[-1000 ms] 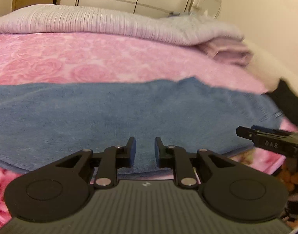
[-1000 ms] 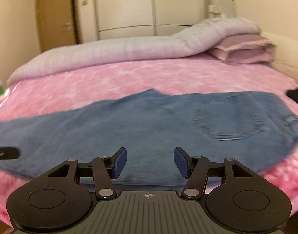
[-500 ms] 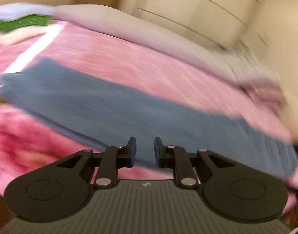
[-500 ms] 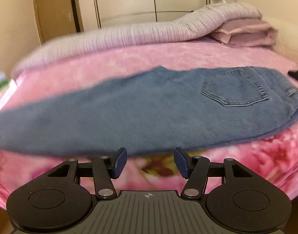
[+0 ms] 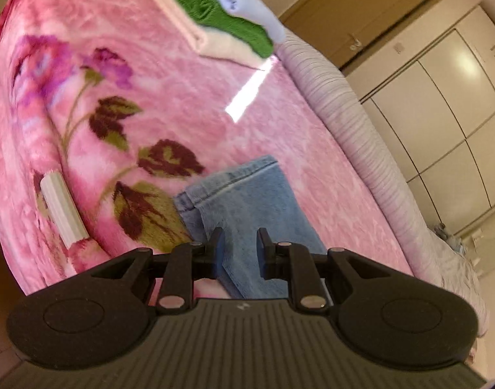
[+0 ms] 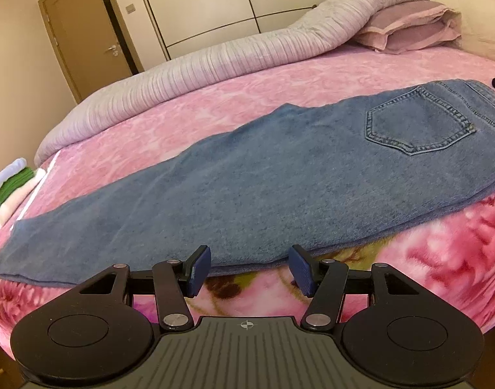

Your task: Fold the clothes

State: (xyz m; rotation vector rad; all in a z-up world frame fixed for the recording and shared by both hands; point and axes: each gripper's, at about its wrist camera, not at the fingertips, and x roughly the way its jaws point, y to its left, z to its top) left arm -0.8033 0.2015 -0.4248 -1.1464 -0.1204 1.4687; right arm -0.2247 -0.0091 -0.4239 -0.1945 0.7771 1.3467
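Observation:
A pair of blue jeans (image 6: 279, 178) lies flat along a pink flowered blanket (image 6: 215, 110), folded lengthwise, back pocket (image 6: 416, 129) up at the right. My right gripper (image 6: 250, 264) is open and empty, just in front of the jeans' near edge at mid-leg. In the left wrist view the leg cuff end (image 5: 244, 194) of the jeans lies before my left gripper (image 5: 239, 243), which is open and hovers over the cuff end, holding nothing.
A stack of folded white, green and light blue clothes (image 5: 221, 16) sits at the bed's far corner. A rolled grey duvet (image 6: 198, 68) and pillows (image 6: 406, 26) line the far side. A white strip (image 5: 64, 214) lies near the blanket edge. Wardrobes and a door stand behind.
My left gripper has swung left from the middle of the jeans to the cuff end. My right gripper has drawn back to the jeans' near edge.

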